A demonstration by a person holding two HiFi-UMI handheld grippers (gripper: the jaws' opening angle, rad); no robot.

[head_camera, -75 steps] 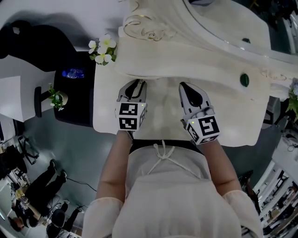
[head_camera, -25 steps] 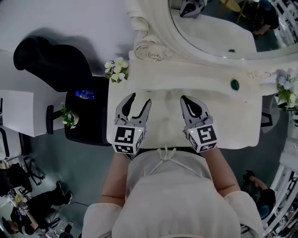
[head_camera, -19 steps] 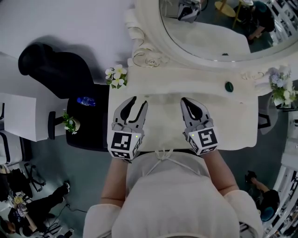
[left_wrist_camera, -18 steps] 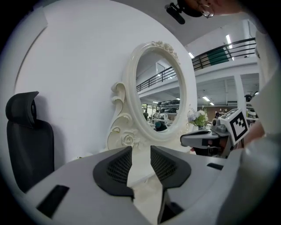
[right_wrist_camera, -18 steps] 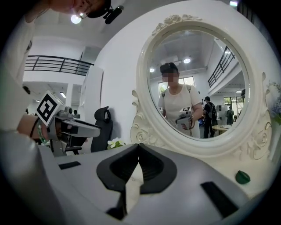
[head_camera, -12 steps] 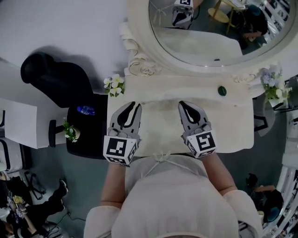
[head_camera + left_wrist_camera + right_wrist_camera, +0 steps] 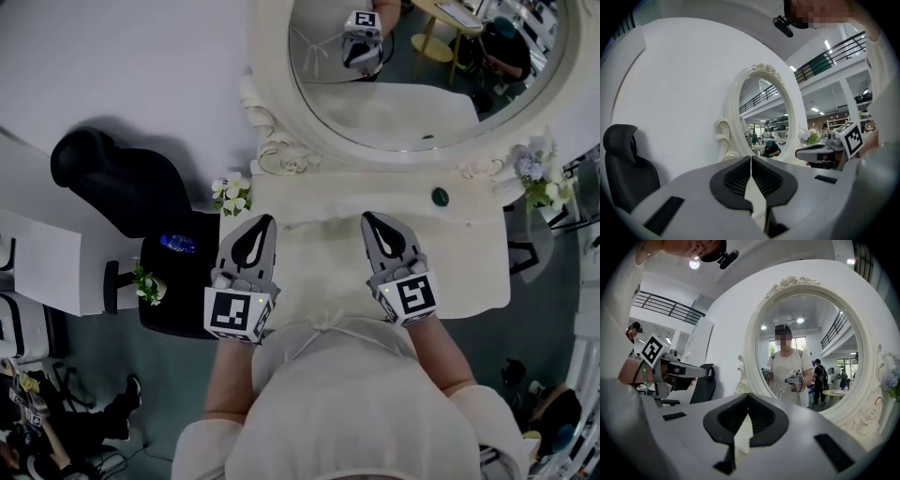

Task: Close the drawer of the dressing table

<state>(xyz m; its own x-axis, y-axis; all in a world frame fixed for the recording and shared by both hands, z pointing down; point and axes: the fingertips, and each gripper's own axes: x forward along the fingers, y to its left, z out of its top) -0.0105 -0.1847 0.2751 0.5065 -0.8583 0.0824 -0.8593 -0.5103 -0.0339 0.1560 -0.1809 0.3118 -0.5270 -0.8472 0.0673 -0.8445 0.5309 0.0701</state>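
The cream dressing table (image 7: 469, 258) stands before me under its oval mirror (image 7: 412, 84). Its drawer front is hidden below the tabletop edge and my body. My left gripper (image 7: 266, 219) hovers level over the left part of the tabletop. Its jaws are closing and meet tip to tip with nothing between them. My right gripper (image 7: 367, 217) hovers over the middle, shut and empty. In the left gripper view the tips (image 7: 751, 157) touch in front of the mirror frame (image 7: 733, 117). In the right gripper view the tips (image 7: 749, 393) touch too, facing the mirror (image 7: 806, 348).
A small green object (image 7: 441, 197) lies on the tabletop's right. White flowers (image 7: 230, 194) sit at its left corner, more flowers (image 7: 532, 178) at the right. A black chair (image 7: 122, 183) and a dark side table with a water bottle (image 7: 176, 244) stand to the left.
The left gripper's jaws went from wide open to shut. Both grippers rose above the tabletop, and more of the mirror has come into view.
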